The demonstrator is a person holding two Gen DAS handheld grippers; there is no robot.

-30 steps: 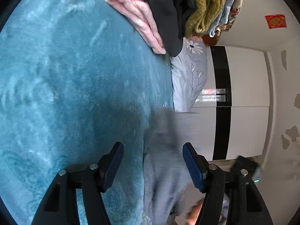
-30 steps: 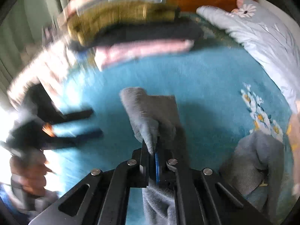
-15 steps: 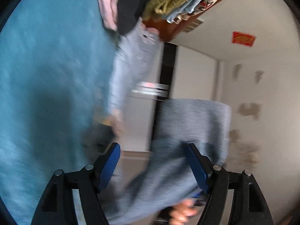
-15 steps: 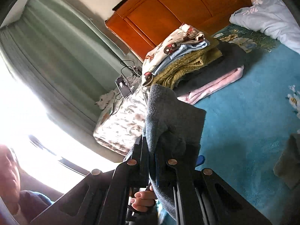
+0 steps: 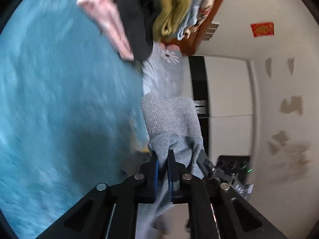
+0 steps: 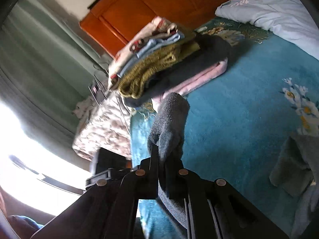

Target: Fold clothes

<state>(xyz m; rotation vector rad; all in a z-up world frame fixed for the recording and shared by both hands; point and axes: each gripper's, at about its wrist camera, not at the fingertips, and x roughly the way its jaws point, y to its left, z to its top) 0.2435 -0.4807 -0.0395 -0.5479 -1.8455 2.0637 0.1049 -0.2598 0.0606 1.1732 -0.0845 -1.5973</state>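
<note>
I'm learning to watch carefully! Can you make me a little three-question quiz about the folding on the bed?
1. True or false: the left gripper pinches the grey knitted garment.
2. Which colour lies at the bottom of the stack of folded clothes? A) pink B) olive C) pale blue
3. Fill in: the bedspread under the stack is ____ in colour.

Key:
1. True. Its jaws are closing, with the grey cloth between them; the right gripper pinches it too.
2. A. The pink layer lies lowest, under a dark one and the olive knit.
3. Teal blue.
</note>
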